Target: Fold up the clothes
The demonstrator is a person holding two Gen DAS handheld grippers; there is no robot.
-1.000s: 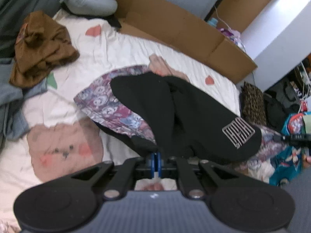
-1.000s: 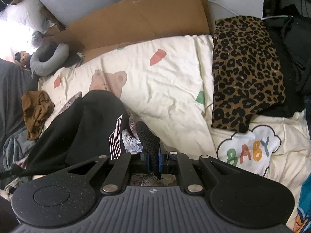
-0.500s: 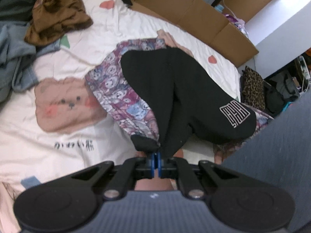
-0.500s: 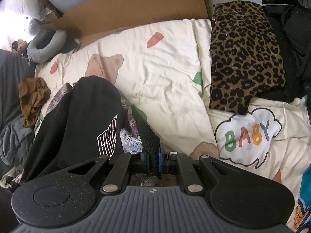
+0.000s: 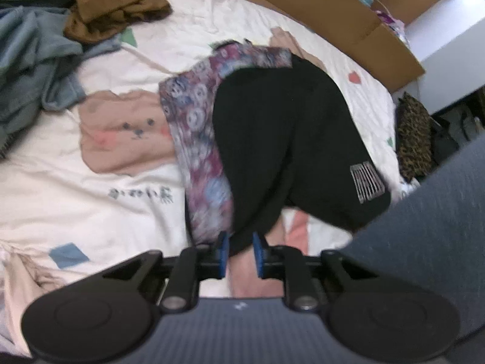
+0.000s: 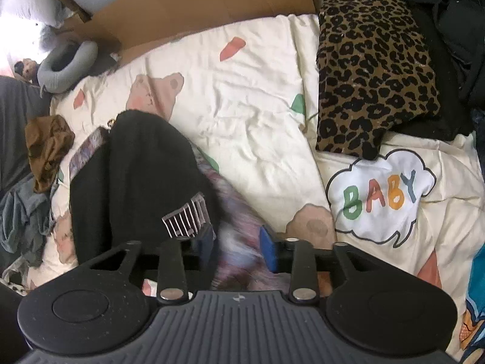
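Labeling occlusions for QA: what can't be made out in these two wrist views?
- Left wrist view: right edge of the black garment is cut off by a grey sleeve.
- Left wrist view: white logo is too blurred to read.
- Right wrist view: patterned cloth between the right claw fingers is motion-blurred; contact unclear.
- Both views: near bedding is hidden by claw bodies.

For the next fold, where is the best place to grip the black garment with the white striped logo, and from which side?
Probably the near hem of the black garment, where it tapers to a loose corner between the open left gripper fingers. Come in low from the near edge of the bed, along the quilt, pinching only the black layer, not the patterned garment beneath. The logo corner by the open right gripper suits the other hand.
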